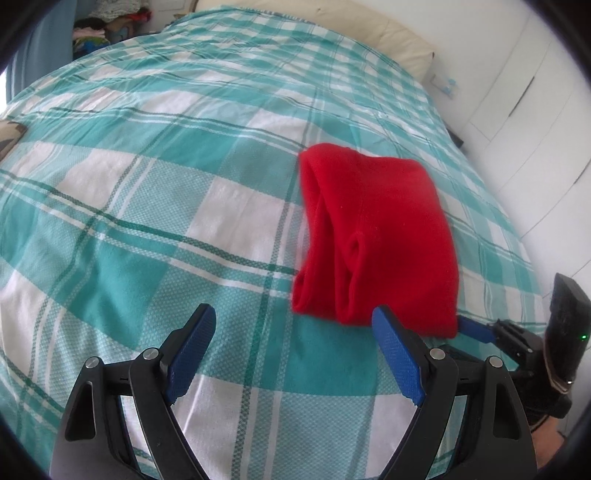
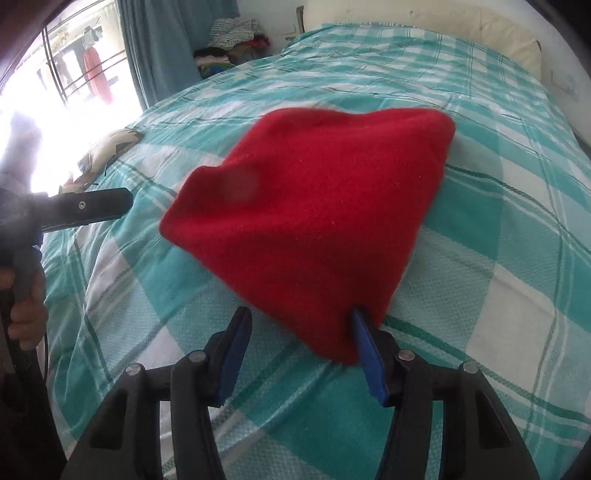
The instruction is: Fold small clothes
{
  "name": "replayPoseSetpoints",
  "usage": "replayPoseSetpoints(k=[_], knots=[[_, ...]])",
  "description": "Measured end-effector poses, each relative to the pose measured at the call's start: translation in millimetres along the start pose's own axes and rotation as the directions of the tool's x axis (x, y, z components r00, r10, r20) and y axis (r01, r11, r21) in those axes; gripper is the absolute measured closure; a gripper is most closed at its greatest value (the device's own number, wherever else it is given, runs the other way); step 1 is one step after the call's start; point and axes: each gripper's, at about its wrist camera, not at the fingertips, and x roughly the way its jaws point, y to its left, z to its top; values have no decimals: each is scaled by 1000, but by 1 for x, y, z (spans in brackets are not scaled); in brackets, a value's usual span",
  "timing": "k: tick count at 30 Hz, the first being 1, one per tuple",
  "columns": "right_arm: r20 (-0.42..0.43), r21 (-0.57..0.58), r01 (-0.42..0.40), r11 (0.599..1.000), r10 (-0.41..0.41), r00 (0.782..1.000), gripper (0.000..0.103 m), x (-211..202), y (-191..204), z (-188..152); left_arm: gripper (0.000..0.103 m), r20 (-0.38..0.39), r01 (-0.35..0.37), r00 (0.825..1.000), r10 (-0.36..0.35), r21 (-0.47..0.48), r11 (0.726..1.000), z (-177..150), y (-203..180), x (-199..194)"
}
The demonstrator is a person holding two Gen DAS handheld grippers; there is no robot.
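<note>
A folded red fleece garment point(image 1: 373, 236) lies on the teal and white checked bedspread point(image 1: 147, 206). My left gripper point(image 1: 295, 317) is open and empty, just in front of the garment's near left corner, its right pad point(image 1: 397, 354) close to the cloth edge. In the right wrist view the garment point(image 2: 317, 221) fills the middle. My right gripper point(image 2: 299, 321) is open, its jaws wide apart, with the garment's near corner hanging between them and touching the right pad point(image 2: 369, 354). The right gripper also shows in the left wrist view point(image 1: 476, 328), at the garment's right edge.
A cream pillow point(image 1: 388, 33) lies at the bed's far end. White wardrobe doors point(image 1: 535, 129) stand to the right. A pile of clothes point(image 2: 232, 44) sits beyond the bed near a blue curtain point(image 2: 159, 44). A patterned cushion point(image 2: 110, 147) lies at the bed's left edge.
</note>
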Motion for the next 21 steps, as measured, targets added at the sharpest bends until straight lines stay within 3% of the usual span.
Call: replayPoseSetpoints(k=[2, 5, 8, 11, 16, 21], knots=[[-4, 9, -1, 1000, 1, 1000, 47, -17, 1, -9, 17, 2, -14, 1000, 14, 35, 999, -1, -7, 3], [-24, -1, 18, 1000, -18, 1000, 46, -41, 1, -33, 19, 6, 52, 999, -52, 88, 995, 13, -21, 11], [-10, -11, 28, 1000, -28, 1000, 44, -58, -1, -60, 30, 8, 59, 998, -61, 150, 987, 33, -35, 22], [22, 11, 54, 999, -54, 998, 44, -67, -9, -80, 42, -31, 69, 997, -65, 175, 982, 49, -42, 43], [41, 3, 40, 999, -40, 998, 44, -67, -11, -76, 90, -86, 130, 989, -119, 132, 983, 53, -42, 68], [44, -12, 41, 999, -40, 998, 44, -63, -6, -72, 94, -40, 29, 999, -23, 139, 990, 54, -33, 66]])
